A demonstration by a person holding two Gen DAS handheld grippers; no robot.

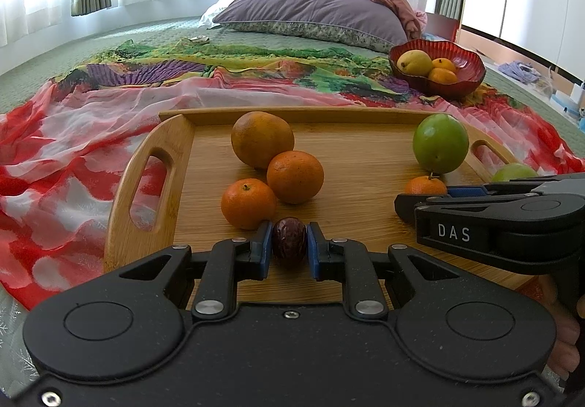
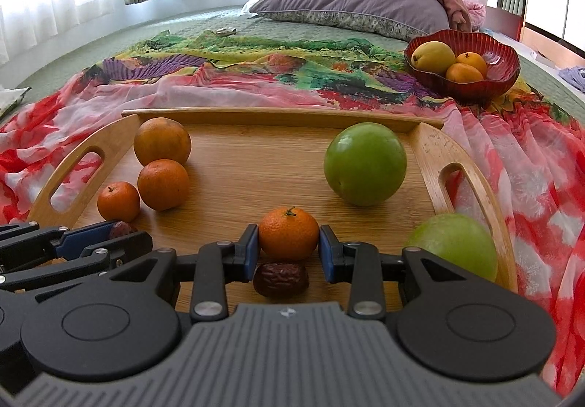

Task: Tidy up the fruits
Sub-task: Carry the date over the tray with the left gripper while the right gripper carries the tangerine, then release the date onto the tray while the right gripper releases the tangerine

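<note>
My left gripper (image 1: 289, 246) is shut on a dark red date (image 1: 289, 241) low over the near end of the wooden tray (image 1: 292, 111). Beside that date sit three oranges (image 1: 295, 176), close together. My right gripper (image 2: 289, 246) is shut on a small tangerine (image 2: 289, 233) with a green stem. A second date (image 2: 280, 279) lies on the tray just under it. Two green fruits (image 2: 365, 164) rest on the tray's right side, the nearer one (image 2: 453, 246) by the right handle. The right wrist view shows the left gripper (image 2: 91, 242) at the lower left.
A red ribbed bowl (image 2: 475, 89) stands far right on the bed and holds a yellow fruit (image 2: 433, 56) and two tangerines. The tray lies on a colourful scarf (image 1: 73, 158) over a green bedspread. A purple pillow (image 1: 314, 4) and a pink quilt lie behind.
</note>
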